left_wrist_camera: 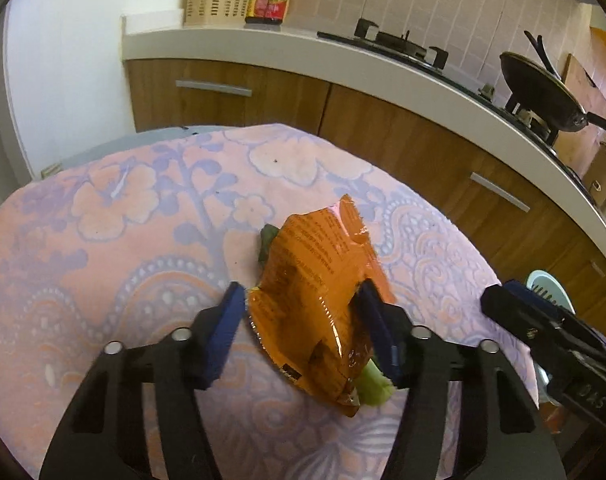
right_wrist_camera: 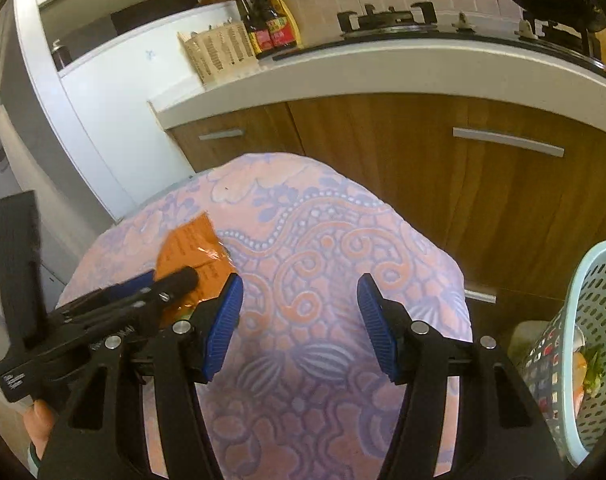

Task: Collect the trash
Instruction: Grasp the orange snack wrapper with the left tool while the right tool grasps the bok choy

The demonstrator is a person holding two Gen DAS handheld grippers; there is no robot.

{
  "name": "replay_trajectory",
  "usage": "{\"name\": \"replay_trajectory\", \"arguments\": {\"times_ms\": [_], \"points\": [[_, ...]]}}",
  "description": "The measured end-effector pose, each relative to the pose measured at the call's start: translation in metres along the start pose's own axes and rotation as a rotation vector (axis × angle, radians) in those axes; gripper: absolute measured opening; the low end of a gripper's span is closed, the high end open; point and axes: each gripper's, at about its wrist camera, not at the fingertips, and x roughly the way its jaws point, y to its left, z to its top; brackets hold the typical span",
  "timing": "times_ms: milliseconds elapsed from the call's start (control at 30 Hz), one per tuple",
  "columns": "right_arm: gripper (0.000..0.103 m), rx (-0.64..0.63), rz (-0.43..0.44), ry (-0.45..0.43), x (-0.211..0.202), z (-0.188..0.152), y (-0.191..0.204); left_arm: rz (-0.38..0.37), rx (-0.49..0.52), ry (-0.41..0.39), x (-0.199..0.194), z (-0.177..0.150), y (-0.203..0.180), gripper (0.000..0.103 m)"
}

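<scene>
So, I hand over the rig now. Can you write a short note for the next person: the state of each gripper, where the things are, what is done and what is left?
Left gripper: open, its fingers on either side of the orange wrapper, not yet shut on it.
Right gripper: open and empty, over bare cloth.
Wrapper: lying on the cloth, with green vegetable scraps under it.
Basket: at the right edge of the table, beside the right gripper, with some trash already inside.
Done: part of the trash is in the basket.
Left: shut on the wrapper, carry it to the basket, then probably collect the scraps.
</scene>
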Motion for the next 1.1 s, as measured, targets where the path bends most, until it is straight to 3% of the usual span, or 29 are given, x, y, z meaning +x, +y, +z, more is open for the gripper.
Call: {"name": "replay_trajectory", "arguments": {"times_ms": [67, 267, 533, 633, 733, 867, 1100], "points": [[0.056, -0.009, -0.003, -0.002, 0.001, 0.000, 0.002, -0.015, -0.002, -0.007, -0.004, -0.001, 0.001, 0.033], [0.056, -0.046, 0.017, -0.024, -0.002, -0.001, 0.008, -0.058, -0.053, -0.028, -0.024, -0.001, 0.012, 0.019], [0.056, -0.180, 0.041, 0.013, 0.002, -0.006, 0.042, -0.120, -0.102, -0.061, -0.065, -0.006, 0.043, 0.018], [0.056, -0.168, 0.085, 0.039, 0.004, -0.009, 0.049, -0.194, -0.124, -0.048, -0.075, -0.013, 0.059, 0.027], [0.056, -0.194, 0.057, 0.046, 0.006, -0.012, 0.057, -0.171, -0.146, -0.057, -0.081, -0.020, 0.074, 0.027], [0.056, -0.187, 0.094, 0.069, 0.006, -0.015, 0.068, -0.191, -0.199, -0.059, -0.086, -0.031, 0.097, 0.018], [0.056, -0.320, 0.168, 0.143, 0.014, -0.036, 0.127, -0.230, -0.305, -0.141, -0.098, -0.047, 0.137, 0.016]]}}
